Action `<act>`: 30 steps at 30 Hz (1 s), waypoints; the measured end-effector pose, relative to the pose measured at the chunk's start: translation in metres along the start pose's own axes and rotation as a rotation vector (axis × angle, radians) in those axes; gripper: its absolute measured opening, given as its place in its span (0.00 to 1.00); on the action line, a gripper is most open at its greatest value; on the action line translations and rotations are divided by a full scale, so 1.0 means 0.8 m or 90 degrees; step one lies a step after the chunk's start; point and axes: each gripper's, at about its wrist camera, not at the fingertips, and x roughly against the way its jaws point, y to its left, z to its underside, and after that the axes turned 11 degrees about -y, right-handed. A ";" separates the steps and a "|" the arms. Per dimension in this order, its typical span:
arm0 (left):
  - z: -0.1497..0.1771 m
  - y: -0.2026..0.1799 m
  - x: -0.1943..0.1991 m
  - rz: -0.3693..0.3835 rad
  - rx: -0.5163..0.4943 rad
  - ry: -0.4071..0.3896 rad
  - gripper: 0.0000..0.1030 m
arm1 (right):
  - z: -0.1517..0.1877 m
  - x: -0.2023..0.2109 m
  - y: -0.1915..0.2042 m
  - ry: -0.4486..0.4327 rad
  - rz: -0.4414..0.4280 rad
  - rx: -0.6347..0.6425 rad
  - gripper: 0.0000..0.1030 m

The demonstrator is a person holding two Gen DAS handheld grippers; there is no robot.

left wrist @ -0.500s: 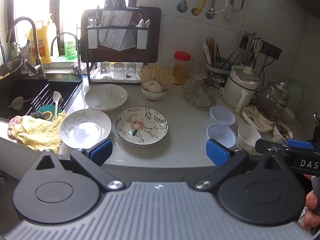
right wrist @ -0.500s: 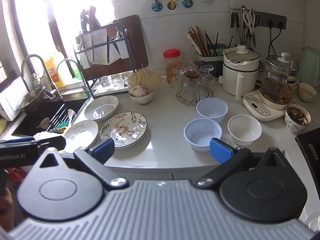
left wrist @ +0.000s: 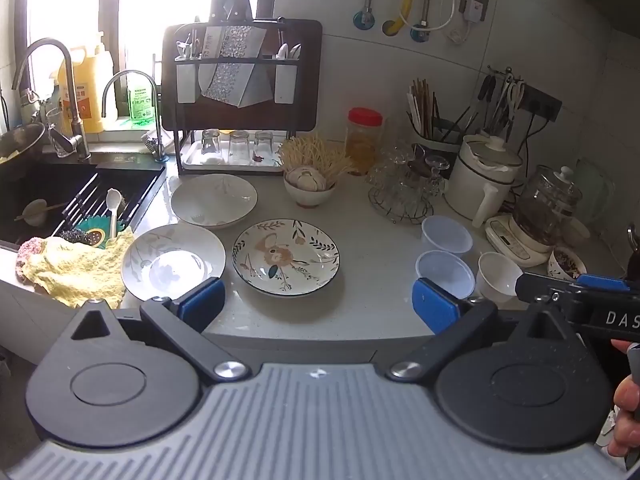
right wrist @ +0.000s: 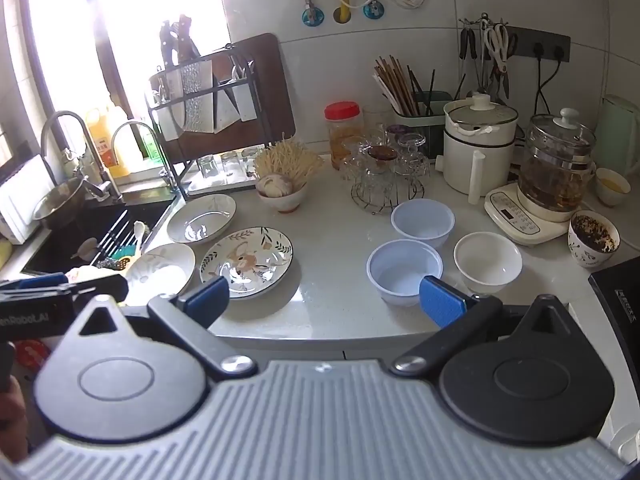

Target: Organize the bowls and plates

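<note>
Both grippers are hanging in front of the counter's [left wrist: 360,264] front edge, and both are holding nothing. The left gripper [left wrist: 318,306] is keeping its blue pads [left wrist: 200,304] wide apart, and the right gripper [right wrist: 324,300] is doing the same with its jaws wide open.

Three plates are sitting close together on the left side of the counter, near the sink [left wrist: 52,200]. The flower plate [left wrist: 286,256] is lying just ahead of the left gripper. A pale plate [left wrist: 172,262] is sitting just beside it on the left, next to a yellow cloth [left wrist: 76,272] — they look like they are touching. Another pale plate [left wrist: 214,200] is resting behind those two.

Three small bowls are waiting on the right side, well apart from the plates. Two are light blue bowls — the near one [right wrist: 404,272] and the far one [right wrist: 422,220] — and a white bowl [right wrist: 488,262] is sitting just beside the near one. A glass kettle [right wrist: 556,164] is standing behind them.
</note>
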 end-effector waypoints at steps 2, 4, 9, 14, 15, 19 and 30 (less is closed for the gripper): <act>0.000 0.001 -0.001 0.001 0.008 0.002 0.99 | 0.006 -0.002 0.005 -0.001 0.000 0.006 1.00; 0.000 0.001 -0.001 -0.001 0.012 0.002 0.99 | 0.006 -0.004 0.007 0.004 -0.004 0.008 1.00; -0.004 0.003 0.000 0.002 0.006 -0.006 0.99 | 0.006 -0.007 0.010 0.011 -0.007 0.008 1.00; 0.001 0.003 0.004 0.002 0.001 -0.001 0.99 | 0.011 -0.003 0.009 0.012 -0.011 0.006 1.00; 0.001 0.003 0.006 0.000 0.001 0.000 0.99 | 0.011 -0.003 0.009 0.013 -0.011 0.006 1.00; 0.005 0.003 0.011 -0.006 -0.003 -0.002 0.99 | 0.016 0.002 0.009 0.013 -0.014 0.002 1.00; 0.004 0.007 0.025 -0.005 -0.008 -0.007 0.99 | 0.021 0.013 0.011 0.015 -0.013 -0.014 1.00</act>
